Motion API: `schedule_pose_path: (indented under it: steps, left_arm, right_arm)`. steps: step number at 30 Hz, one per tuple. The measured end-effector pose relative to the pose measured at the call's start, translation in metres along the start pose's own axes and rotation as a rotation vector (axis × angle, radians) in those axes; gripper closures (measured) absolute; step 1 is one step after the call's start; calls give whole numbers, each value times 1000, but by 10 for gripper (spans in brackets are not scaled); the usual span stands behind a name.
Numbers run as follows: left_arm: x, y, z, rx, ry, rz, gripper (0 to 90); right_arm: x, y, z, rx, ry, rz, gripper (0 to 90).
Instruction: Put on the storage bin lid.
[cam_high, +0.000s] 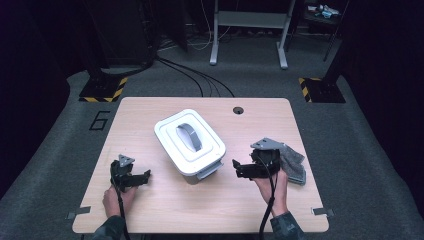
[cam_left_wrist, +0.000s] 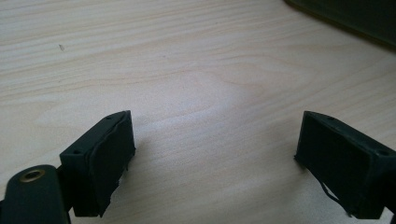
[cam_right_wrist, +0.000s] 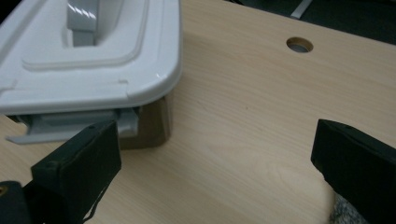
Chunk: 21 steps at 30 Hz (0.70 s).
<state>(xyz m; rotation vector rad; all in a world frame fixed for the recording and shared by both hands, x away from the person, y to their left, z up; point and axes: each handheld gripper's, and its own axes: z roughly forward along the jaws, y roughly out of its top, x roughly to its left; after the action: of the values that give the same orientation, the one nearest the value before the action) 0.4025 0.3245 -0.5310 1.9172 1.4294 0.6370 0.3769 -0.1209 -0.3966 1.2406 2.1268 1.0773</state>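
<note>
1. A grey folded cloth (cam_high: 294, 165) lies on the desk (cam_high: 165, 210) just beside the right tongs (cam_high: 236, 167), at their 3 o'clock; a cable hole (cam_high: 238, 110) sits at the desk's 12 o'clock edge.
2. The white lidded container (cam_high: 190, 142) with its grey handle (cam_high: 190, 137) stands mid-desk, between both tongs.
3. Right tongs: spread, holding nothing, the container's latch (cam_right_wrist: 70, 128) just ahead at 10 o'clock.
4. Left tongs (cam_high: 146, 175): spread over bare desk, the container at 2 o'clock.
</note>
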Motion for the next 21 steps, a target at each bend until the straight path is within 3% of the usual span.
schedule_pose_path:
  steps: [1,11,21]
  left_arm:
    - [0,0,0,0,0,0,111]
    - [0,0,0,0,1,1,111]
    - [0,0,0,0,1,1,111]
  right_arm:
    - [-3,-12,3,2,-11,15,7]
    - [-10,-69,29,81,-32,50,0]
    - [-15,-104,51,125,-46,92,0]
